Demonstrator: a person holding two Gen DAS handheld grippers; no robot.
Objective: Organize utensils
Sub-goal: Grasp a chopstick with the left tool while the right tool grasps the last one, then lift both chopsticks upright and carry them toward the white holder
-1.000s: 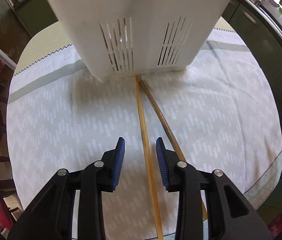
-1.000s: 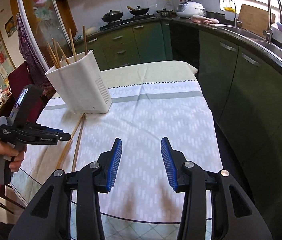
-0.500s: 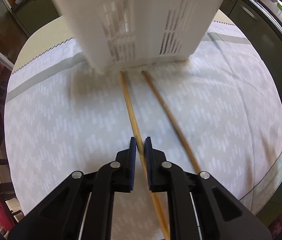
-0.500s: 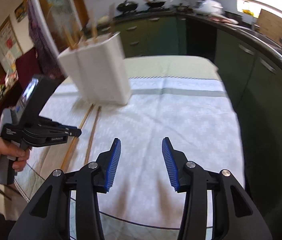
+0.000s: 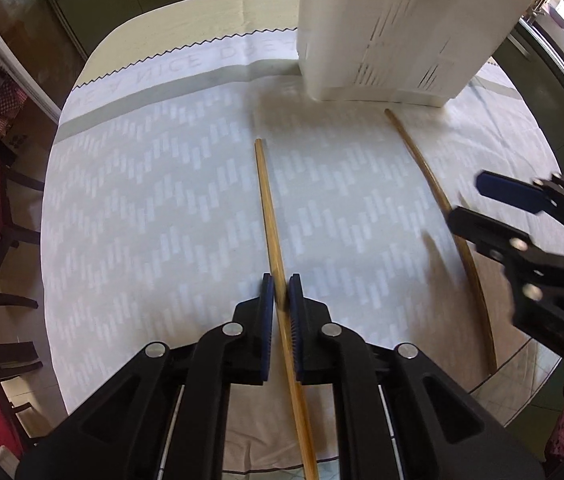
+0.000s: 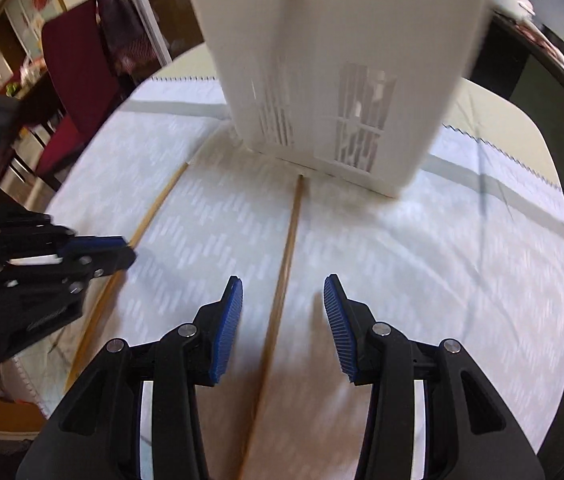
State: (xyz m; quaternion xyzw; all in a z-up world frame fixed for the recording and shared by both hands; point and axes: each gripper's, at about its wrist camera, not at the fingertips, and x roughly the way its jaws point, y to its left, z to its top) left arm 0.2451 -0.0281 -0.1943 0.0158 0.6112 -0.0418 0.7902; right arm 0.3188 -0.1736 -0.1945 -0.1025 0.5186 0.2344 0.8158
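Note:
Two wooden chopsticks lie on the white tablecloth in front of a white slotted utensil holder. My left gripper is shut on the left chopstick, which points toward the holder. My right gripper is open, with the right chopstick running between its fingers, untouched. That chopstick also shows in the left wrist view, with the right gripper over it. In the right wrist view the left gripper and its chopstick are at the left, the holder ahead.
The tablecloth covers a rounded table. Red-cushioned dark chairs stand at the left side. Green kitchen cabinets run along the right. The table's near edge lies just under both grippers.
My left gripper shut on the left chopstick and drew it back from the holder. My right gripper swung left and down over the other chopstick, staying open.

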